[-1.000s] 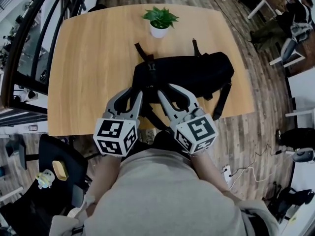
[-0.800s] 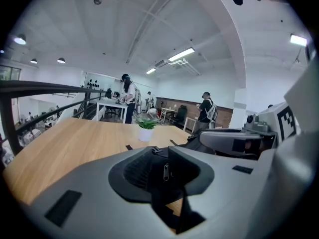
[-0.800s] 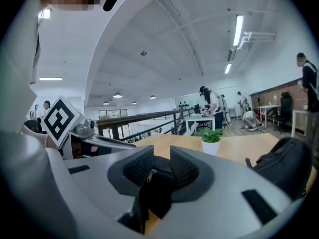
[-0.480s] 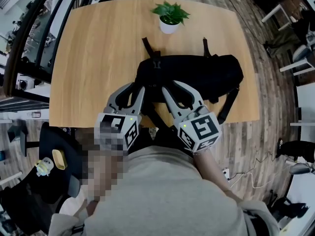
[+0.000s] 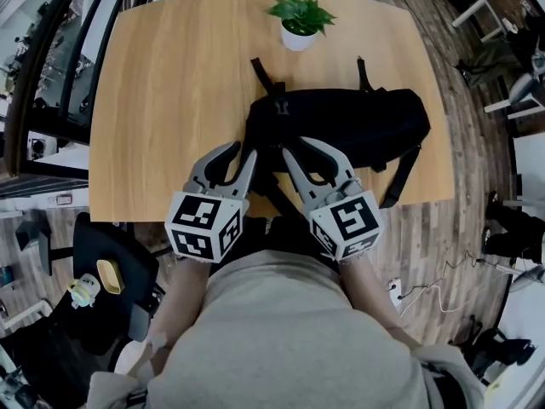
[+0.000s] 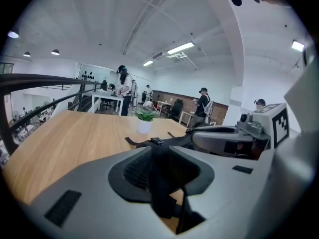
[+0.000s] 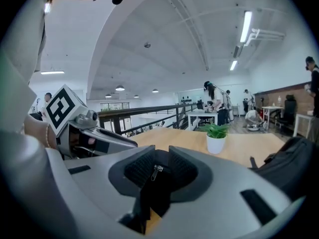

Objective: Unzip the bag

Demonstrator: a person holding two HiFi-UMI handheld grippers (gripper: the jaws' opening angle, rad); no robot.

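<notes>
Two grips are being set: jaws of the left gripper (image 6: pixel 162 169), narrowly apart, pinch a fold of the bag (image 5: pixel 358 122) lying on the tabletop (image 5: pixel 170 83) ahead of them, jaws of the right gripper (image 7: pixel 157 173) are closing on the zipper pull (image 7: pixel 156 172) between them, which probably next needs drawing along the zip while the left holds firm

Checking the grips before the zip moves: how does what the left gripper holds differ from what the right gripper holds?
The left gripper is clamped on plain fabric of the black bag; the right gripper, jaws closing, has fabric carrying the silver zipper pull. The left sits at the bag's end, the right further along it. Both grip the same bag's near edge.
</notes>
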